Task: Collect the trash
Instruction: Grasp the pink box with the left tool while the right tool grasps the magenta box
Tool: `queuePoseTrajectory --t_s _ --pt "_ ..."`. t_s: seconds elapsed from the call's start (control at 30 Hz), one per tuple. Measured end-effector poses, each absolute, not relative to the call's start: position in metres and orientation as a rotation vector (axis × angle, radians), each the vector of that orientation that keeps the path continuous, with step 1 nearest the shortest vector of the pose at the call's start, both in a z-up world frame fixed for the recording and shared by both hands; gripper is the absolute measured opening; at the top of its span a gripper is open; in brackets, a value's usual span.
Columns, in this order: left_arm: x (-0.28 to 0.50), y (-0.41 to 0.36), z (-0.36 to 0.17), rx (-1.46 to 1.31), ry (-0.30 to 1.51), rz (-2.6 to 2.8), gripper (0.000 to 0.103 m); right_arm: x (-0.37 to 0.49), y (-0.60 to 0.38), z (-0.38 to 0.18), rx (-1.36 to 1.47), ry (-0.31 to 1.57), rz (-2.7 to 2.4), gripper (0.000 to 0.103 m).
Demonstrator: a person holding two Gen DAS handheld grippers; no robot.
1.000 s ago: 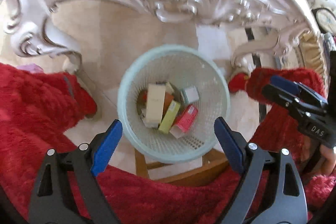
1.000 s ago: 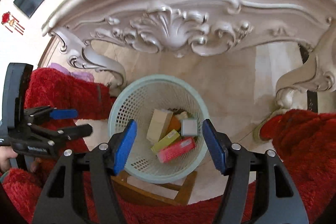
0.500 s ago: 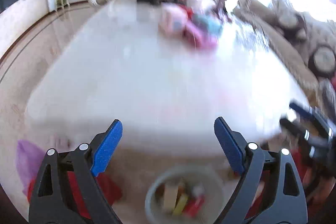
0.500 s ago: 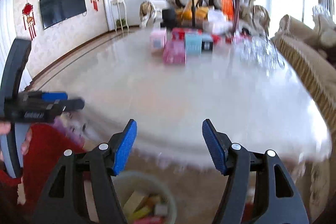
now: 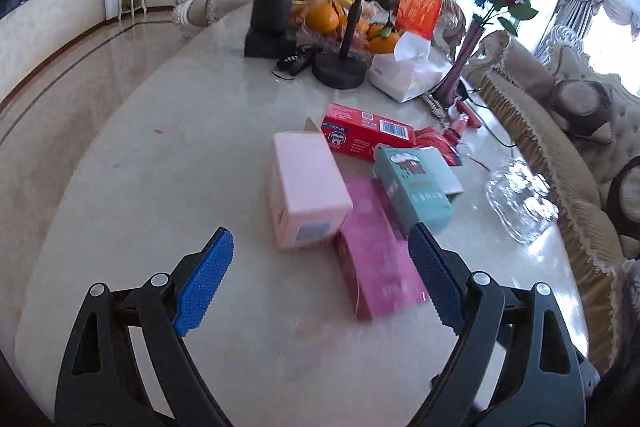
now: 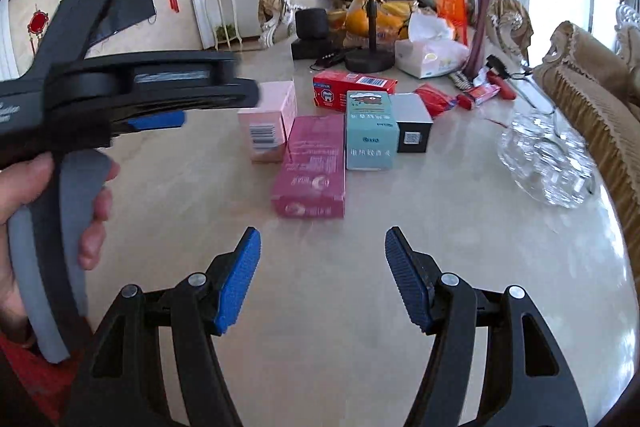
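both hand-held grippers rose from bin; magenta box [image 6: 310,169] lies ahead

Daylight flooded in from the windows [image 5: 592,23] on the right, blown out white. The desk [image 5: 120,187] showed glare. Edges bowed heavily; the magenta box [image 5: 376,267] was motion-blurred.

Both wrist views look forward over the table [image 5: 120,187], sharing the boxes [image 6: 308,167].
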State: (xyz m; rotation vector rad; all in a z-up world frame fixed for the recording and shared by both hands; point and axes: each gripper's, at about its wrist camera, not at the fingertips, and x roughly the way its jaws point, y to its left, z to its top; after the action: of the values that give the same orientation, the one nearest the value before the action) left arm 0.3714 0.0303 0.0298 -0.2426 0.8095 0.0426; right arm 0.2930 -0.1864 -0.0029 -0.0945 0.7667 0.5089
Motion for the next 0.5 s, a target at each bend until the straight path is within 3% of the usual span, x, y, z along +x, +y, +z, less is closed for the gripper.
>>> queuePoseTrajectory --t_s 0.5 --pt "0.432 0.035 -0.008 -0.215 0.905 0.095 0.087 0.331 -0.155 -0.021 -0.091 0.83 0.544 0.062"
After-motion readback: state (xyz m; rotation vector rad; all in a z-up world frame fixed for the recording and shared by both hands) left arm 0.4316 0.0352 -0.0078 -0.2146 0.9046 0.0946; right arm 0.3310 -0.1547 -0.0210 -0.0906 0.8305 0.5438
